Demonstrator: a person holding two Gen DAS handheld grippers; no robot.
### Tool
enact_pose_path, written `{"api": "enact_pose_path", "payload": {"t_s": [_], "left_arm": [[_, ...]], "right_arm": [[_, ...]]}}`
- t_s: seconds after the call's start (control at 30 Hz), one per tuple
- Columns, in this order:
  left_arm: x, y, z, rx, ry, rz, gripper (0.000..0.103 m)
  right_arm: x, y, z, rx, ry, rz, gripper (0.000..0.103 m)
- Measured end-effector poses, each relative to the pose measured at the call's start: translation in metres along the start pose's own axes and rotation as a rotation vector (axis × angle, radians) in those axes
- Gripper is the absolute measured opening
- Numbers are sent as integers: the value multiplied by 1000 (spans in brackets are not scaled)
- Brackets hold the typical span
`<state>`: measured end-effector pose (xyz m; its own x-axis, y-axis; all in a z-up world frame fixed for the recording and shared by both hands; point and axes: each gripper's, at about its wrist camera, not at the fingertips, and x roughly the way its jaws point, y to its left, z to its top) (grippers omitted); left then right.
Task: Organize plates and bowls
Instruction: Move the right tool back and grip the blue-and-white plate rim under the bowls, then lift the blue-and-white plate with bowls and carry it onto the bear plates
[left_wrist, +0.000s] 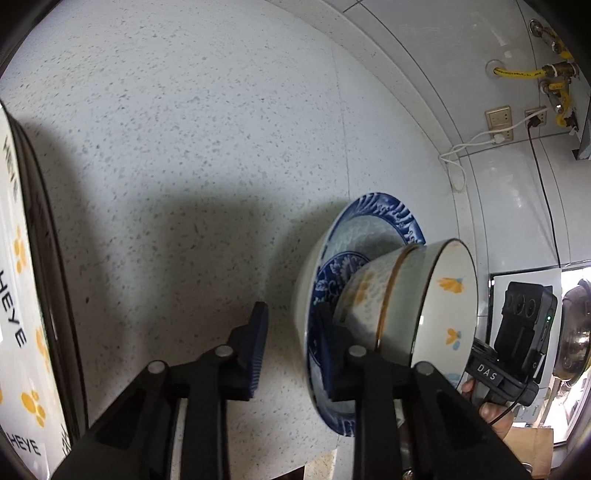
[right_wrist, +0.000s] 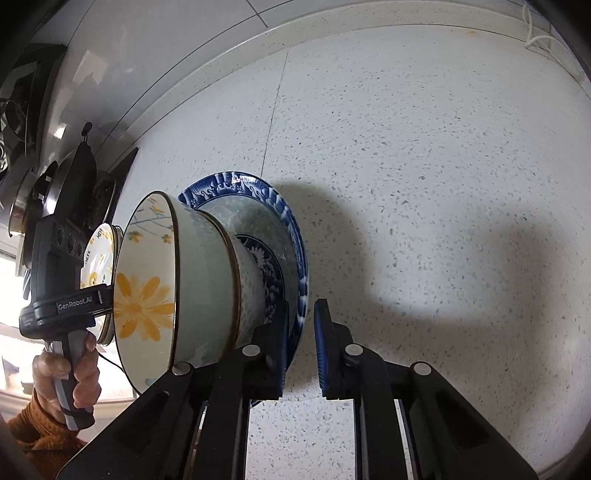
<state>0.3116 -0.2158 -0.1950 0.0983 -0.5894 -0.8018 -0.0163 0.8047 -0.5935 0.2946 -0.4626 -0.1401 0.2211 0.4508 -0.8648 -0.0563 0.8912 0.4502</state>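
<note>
On the speckled counter (right_wrist: 424, 155) a stack sits low in both views: a blue plate (right_wrist: 258, 192) at the bottom, with 2 nested bowls (right_wrist: 207, 280) on it, the inner one painted with yellow flowers.

In the right wrist view the stack fills the lower left. The right gripper (right_wrist: 300, 354) has its jaws apart around the plate's near rim, the left finger over the plate, the right finger on bare counter; whether either pad touches the rim I cannot tell.

In the left wrist view the plate (left_wrist: 384, 214) and bowls (left_wrist: 413, 302) lie at lower right. The left gripper (left_wrist: 291, 350) is wide open with nothing between its fingers; its right finger overlaps the plate's edge. A white plate (left_wrist: 22, 280) with paw prints runs down the left edge.
</note>
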Motion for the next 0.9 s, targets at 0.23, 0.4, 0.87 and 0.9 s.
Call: {"api": "enact_pose_path", "payload": {"t_s": [0.23, 0.4, 0.87, 0.9], "left_arm": [[5, 3, 11, -3, 37, -36, 23], [8, 5, 10, -13, 46, -93, 15], [-3, -11, 9, 39, 49, -44, 10], [-4, -12, 9, 40, 49, -49, 10]], "right_arm": [[6, -6, 2, 5, 6, 56, 10], [6, -11, 0, 13, -5, 89, 10], [-1, -6, -2, 45, -1, 38, 9], [-4, -5, -2, 53, -7, 34, 9]]}}
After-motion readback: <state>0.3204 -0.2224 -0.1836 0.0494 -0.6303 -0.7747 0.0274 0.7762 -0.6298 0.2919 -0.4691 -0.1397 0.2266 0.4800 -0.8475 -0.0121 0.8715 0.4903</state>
